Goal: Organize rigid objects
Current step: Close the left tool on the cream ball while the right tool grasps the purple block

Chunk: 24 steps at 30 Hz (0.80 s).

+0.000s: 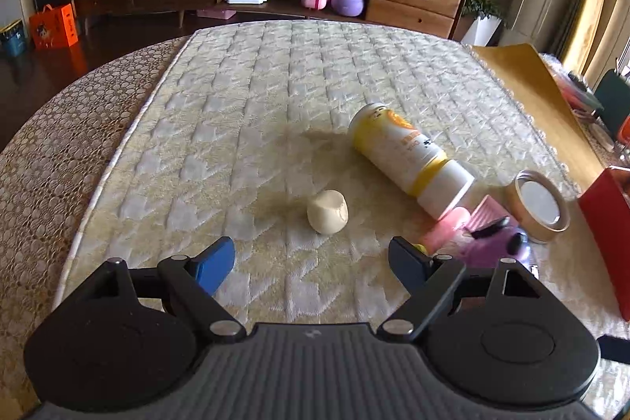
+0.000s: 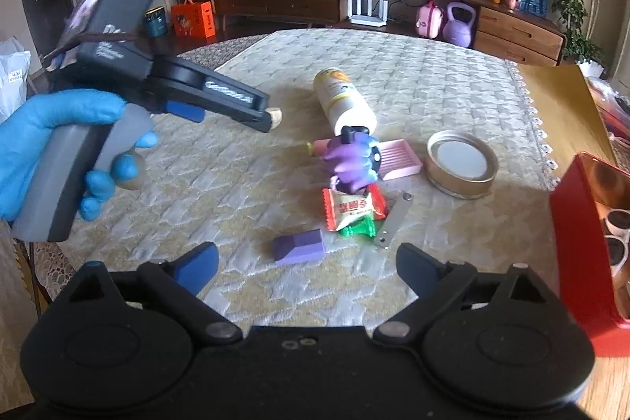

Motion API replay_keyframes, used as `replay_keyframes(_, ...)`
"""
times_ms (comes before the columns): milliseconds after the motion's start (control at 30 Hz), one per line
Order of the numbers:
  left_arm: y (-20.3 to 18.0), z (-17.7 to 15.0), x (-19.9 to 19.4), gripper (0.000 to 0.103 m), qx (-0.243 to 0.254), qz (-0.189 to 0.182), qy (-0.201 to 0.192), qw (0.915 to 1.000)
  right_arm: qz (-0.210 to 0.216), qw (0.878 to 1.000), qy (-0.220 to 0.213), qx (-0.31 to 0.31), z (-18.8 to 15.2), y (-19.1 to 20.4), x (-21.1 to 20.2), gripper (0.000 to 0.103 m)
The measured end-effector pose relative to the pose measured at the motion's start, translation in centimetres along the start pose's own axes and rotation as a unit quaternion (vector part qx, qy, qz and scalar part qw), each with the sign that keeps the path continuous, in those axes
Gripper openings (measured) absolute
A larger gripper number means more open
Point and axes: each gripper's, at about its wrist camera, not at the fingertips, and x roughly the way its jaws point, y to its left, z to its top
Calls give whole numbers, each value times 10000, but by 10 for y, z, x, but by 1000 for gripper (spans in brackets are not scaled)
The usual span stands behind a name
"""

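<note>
In the left wrist view my left gripper is open just short of a small cream cup-shaped piece that lies on the quilted mat. A white and yellow bottle lies on its side beyond it. In the right wrist view my right gripper is open, with a purple block just ahead of its fingers and untouched. Behind the block lie candy wrappers, a metal strip, a purple toy figure, a pink tray and a round tin lid. The left gripper, held by a blue-gloved hand, hovers by the cream piece.
A red box with dark cups inside stands at the mat's right edge. The quilted mat covers a round table with a lace cloth. A sideboard with clutter, a kettlebell and plants lines the far wall.
</note>
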Motion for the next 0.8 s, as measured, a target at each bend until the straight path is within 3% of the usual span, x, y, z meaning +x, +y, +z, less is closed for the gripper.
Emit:
replay_keyframes(200, 0, 3, 24, 85, -39, 49, 68, 10000, 85, 9997, 126, -216, -1, 8, 18, 80)
replay_keyframes(467, -9, 4, 37, 84, 182, -2, -66, 9998, 119, 9993, 209, -278, 1, 9, 34, 76)
replay_keyframes(800, -14, 5, 40, 54, 347, -17, -254, 9991, 103, 9991, 339, -252, -1, 8, 46, 65)
